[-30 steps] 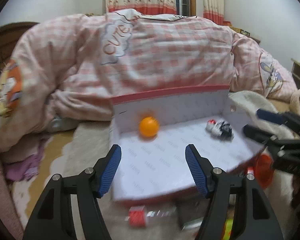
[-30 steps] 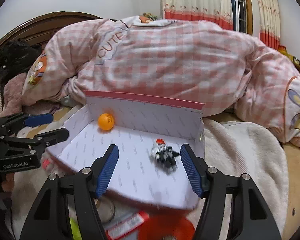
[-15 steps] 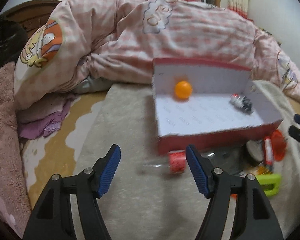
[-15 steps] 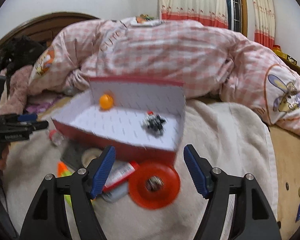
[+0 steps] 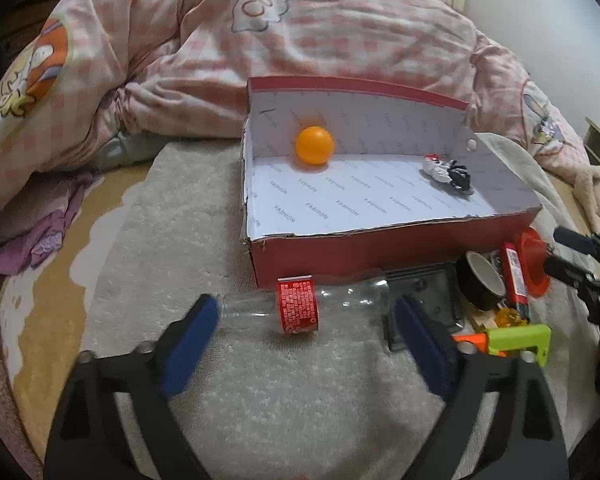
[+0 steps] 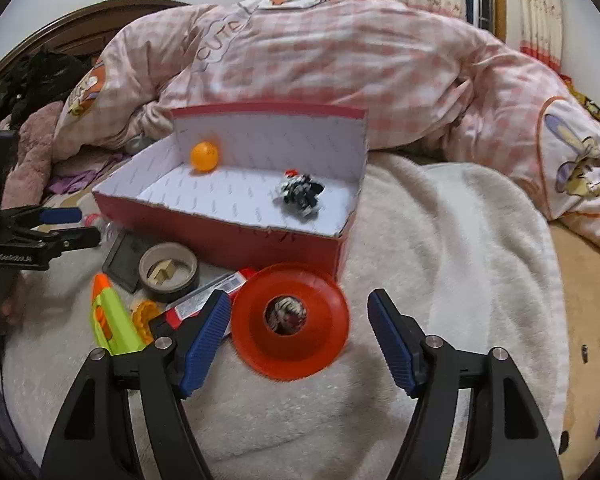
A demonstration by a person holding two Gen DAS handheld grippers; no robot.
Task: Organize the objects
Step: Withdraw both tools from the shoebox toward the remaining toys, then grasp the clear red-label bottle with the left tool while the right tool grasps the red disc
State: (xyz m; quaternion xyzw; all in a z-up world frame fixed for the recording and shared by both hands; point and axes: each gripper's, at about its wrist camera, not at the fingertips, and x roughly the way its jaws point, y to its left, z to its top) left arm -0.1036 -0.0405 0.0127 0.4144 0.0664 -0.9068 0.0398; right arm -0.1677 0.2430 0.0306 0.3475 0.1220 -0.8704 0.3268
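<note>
A red shoebox (image 5: 380, 246) (image 6: 220, 236) with a white inside stands on the bed and holds an orange ball (image 5: 314, 145) (image 6: 205, 156) and a small black-and-white toy (image 5: 446, 170) (image 6: 302, 193). A clear plastic bottle with a red label (image 5: 300, 307) lies in front of the box. My left gripper (image 5: 304, 336) is open and empty, its fingers either side of the bottle. My right gripper (image 6: 300, 332) is open and empty, around a red disc (image 6: 290, 318) (image 5: 534, 260) that lies by the box's corner.
Loose items lie in front of the box: a tape roll (image 6: 168, 272) (image 5: 480, 286), a green and orange toy gun (image 6: 112, 320) (image 5: 516, 340), a red tube (image 5: 514, 276), a dark flat card (image 6: 124, 256). A pink checked quilt (image 5: 300, 40) is heaped behind the box.
Both grippers have pulled back from over the box and come down toward the bed. The left now straddles the bottle, the right now frames the red disc. Both stayed open.
</note>
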